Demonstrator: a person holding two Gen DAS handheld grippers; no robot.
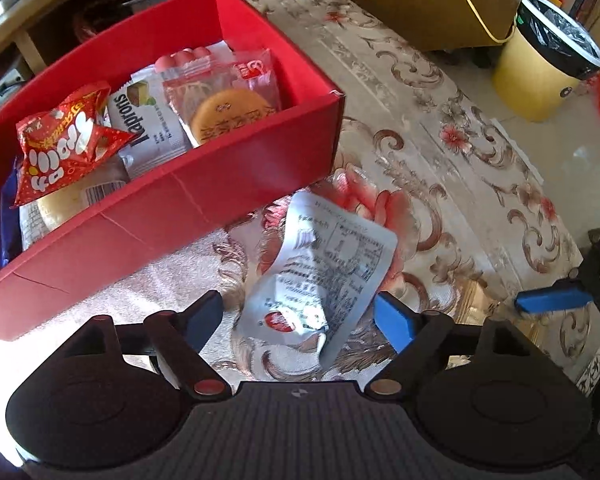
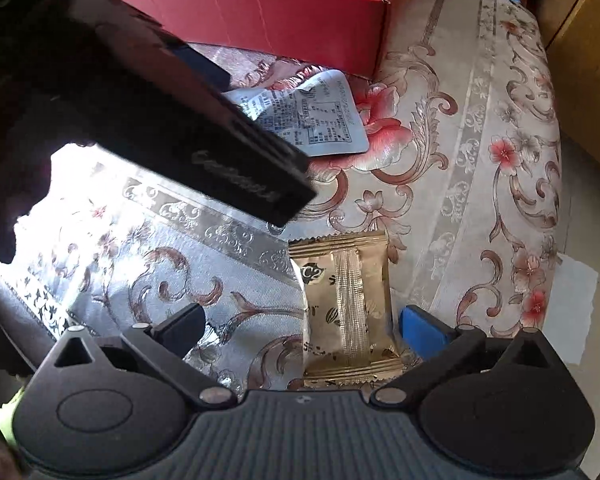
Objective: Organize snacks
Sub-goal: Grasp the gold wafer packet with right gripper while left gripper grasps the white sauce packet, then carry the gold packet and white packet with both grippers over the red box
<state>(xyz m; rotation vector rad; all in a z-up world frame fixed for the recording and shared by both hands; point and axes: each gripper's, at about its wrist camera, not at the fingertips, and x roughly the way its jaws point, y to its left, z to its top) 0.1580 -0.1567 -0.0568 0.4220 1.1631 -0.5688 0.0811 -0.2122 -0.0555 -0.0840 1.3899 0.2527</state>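
Snacks fill a red box [image 1: 228, 184] up and left of the left tongs [image 1: 300, 316], spread wide around a white packet [image 1: 324, 272] lying flat on the floral worktop [image 1: 460, 168]; the right tongs [image 2: 300, 328], also spread, flank a gold packet [image 2: 348, 304].

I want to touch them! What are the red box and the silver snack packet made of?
The red box looks like matte cardboard: thin flat walls with fold creases. The silver packet looks like shiny foil or plastic film: it crinkles and glints in the light.
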